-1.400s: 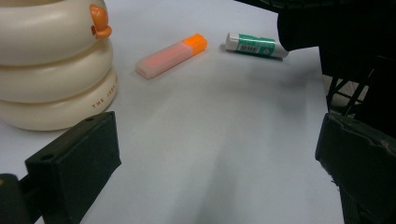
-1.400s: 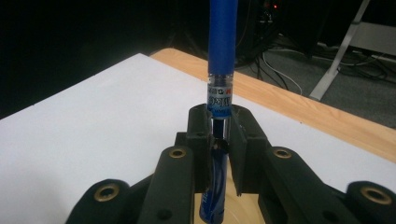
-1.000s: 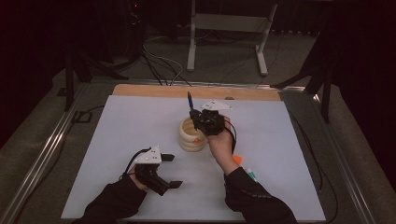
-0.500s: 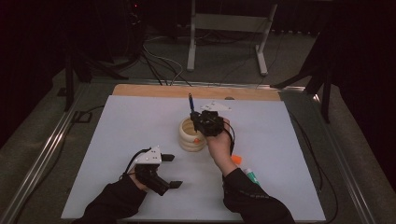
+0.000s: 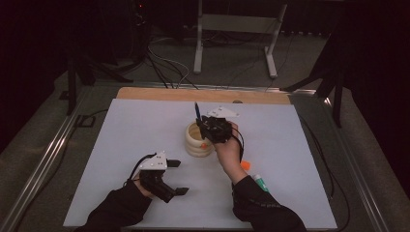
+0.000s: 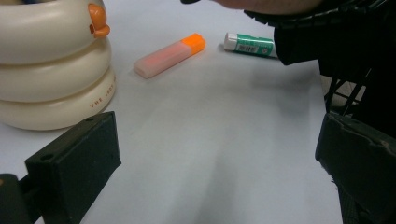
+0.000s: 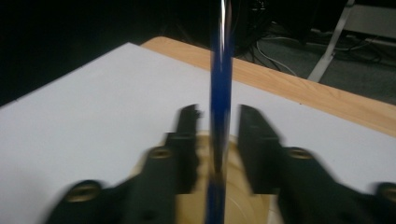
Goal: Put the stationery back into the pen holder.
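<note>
A cream ringed holder (image 5: 198, 141) (image 6: 51, 70) stands mid-table. A blue pen (image 5: 197, 110) (image 7: 220, 93) sticks upright out of it. My right gripper (image 5: 212, 128) (image 7: 218, 114) hangs over the holder (image 7: 233, 205) with the pen between its jaws. The jaws have just been opening, and a gap shows on each side of the pen. At the front left, my left gripper (image 5: 178, 177) (image 6: 215, 149) is open just above the table, nothing between its fingers. An orange piece (image 6: 97, 21) sits at the holder's rim.
An orange highlighter (image 6: 169, 55) (image 5: 245, 165) and a green-and-white tube (image 6: 250, 44) (image 5: 259, 182) lie on the white tabletop (image 5: 145, 125) beside the right forearm. A wooden strip (image 5: 203, 95) edges the far side. Cables and stand legs lie on the floor beyond.
</note>
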`<state>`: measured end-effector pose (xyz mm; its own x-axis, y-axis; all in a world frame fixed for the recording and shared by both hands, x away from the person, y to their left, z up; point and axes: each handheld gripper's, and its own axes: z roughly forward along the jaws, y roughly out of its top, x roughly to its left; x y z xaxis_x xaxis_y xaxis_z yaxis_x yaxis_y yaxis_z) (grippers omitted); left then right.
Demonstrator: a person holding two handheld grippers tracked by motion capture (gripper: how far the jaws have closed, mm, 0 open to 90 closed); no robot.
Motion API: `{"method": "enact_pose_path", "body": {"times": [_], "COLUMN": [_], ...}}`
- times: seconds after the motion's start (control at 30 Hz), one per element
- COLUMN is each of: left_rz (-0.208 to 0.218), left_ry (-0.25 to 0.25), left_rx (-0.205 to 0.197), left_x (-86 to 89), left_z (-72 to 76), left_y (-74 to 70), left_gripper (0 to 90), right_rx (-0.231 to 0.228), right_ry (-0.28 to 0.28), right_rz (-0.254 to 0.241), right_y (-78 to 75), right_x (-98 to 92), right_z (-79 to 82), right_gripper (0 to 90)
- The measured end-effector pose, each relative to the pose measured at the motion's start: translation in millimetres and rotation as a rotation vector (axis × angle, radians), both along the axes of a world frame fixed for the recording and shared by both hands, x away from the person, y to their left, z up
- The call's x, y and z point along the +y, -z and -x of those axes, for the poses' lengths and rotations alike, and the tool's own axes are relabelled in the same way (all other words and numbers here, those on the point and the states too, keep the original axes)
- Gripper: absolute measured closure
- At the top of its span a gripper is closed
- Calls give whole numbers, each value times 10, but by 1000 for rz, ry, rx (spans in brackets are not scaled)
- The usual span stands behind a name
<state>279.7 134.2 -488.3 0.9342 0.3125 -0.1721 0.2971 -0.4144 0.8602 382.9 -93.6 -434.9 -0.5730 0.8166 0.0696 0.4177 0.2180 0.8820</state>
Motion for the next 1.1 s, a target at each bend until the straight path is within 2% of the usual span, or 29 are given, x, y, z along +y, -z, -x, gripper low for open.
{"method": "enact_pose_path", "body": {"times": [0.03, 0.1, 0.23, 0.37, 0.47, 0.53, 0.6, 0.73, 0.97, 1.1], "left_rz": [1, 2, 3, 4, 2, 0, 1, 4, 4, 6], "left_ry": [0, 1, -1, 0, 1, 1, 1, 0, 3, 4], "left_rx": [0, 1, 1, 1, 0, -1, 0, 2, 4, 4], "left_x": [-2, -3, -4, -5, -6, -8, -9, -6, -7, -9], "left_z": [1, 2, 2, 2, 1, 3, 4, -2, 1, 0], "left_y": [1, 1, 1, -2, -1, 1, 0, -1, -1, -3], "left_gripper": [3, 3, 3, 3, 3, 3, 3, 3, 3, 3], "right_rx": [3, -2, 6, 8, 21, 51, 53, 69, 45, 53], "right_ry": [2, 8, -26, -77, -118, -177, -193, -233, -269, -288], "right_rz": [6, -7, -45, -43, -81, -97, -106, -114, -102, -100], "right_y": [-19, -70, -192, -277, -309, -315, -315, -321, -377, -371], "right_x": [-7, -35, -100, -159, -232, -281, -335, -423, -543, -629], "right_z": [3, 19, 32, 47, 54, 38, 43, 45, 76, 76], "right_gripper": [526, 476, 359, 270, 204, 127, 137, 83, 57, 50]}}
